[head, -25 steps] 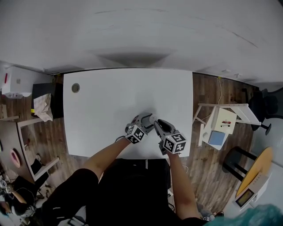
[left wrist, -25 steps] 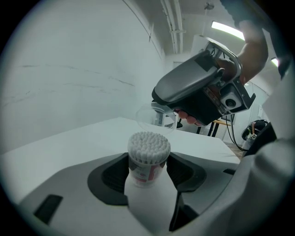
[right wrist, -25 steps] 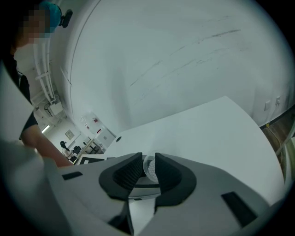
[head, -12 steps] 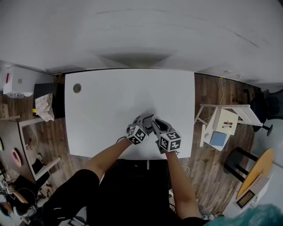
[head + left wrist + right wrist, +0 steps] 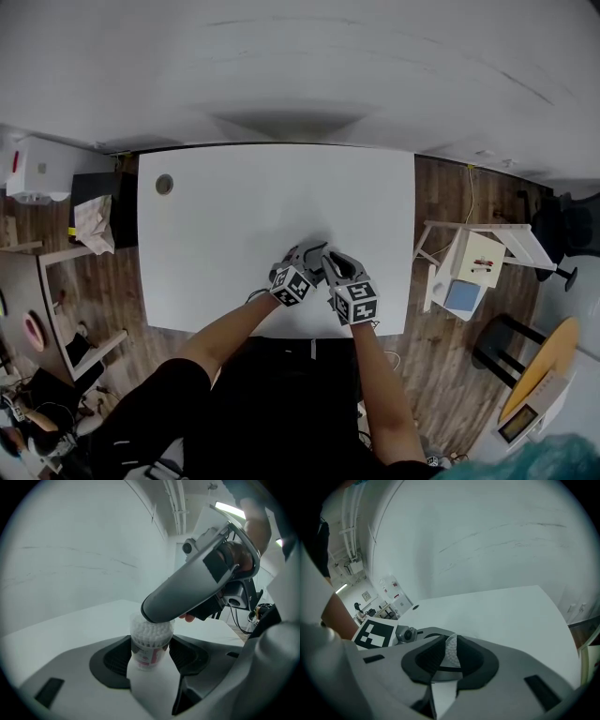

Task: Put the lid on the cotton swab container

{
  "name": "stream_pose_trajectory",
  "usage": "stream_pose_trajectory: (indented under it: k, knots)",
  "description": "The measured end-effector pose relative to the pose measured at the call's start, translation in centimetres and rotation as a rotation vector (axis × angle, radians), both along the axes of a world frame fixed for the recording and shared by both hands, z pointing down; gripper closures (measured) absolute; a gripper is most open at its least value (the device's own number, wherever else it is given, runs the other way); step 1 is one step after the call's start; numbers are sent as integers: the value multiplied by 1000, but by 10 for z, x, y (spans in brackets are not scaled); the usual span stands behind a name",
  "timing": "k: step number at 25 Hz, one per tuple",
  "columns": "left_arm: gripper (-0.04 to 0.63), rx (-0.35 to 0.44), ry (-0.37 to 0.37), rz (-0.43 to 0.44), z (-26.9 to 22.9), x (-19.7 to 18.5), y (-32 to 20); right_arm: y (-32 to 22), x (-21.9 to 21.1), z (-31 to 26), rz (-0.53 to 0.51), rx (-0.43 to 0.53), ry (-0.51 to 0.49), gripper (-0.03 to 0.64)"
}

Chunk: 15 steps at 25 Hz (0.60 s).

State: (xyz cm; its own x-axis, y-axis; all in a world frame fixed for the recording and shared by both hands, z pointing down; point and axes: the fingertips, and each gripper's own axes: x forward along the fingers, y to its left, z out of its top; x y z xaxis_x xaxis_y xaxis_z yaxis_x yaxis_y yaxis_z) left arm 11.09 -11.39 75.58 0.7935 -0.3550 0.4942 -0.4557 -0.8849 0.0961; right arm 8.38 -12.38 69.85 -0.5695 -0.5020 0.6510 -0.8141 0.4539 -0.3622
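Observation:
A clear cotton swab container (image 5: 150, 641), full of white swabs and with a red label, stands upright between the dark pads of my left gripper (image 5: 150, 654), which is shut on it. The grey body of my right gripper (image 5: 197, 592) lies over the container's top and hides its rim. In the right gripper view a thin clear lid (image 5: 451, 649) shows edge-on, pinched between the pads of my right gripper (image 5: 450, 657). In the head view my left gripper (image 5: 302, 262) and right gripper (image 5: 330, 265) meet near the front edge of the white table (image 5: 234, 216).
A round cable hole (image 5: 164, 184) sits at the table's far left corner. A small white side table (image 5: 473, 258) stands on the wooden floor to the right. A white box (image 5: 37, 169) is off to the left.
My right gripper has shifted a little to the left, closer over the left gripper and the container. The left gripper has stayed in place.

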Motion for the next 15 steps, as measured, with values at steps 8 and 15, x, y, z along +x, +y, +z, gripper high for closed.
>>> stream_pose_trajectory:
  k: [8,15]
  knots:
    - [337,7,0,-1,-1,0,0,1,-2,0,-31,32,68,529]
    - [336,6,4,-2,-2,0,0,2,-6,-2,-57,63,112,529]
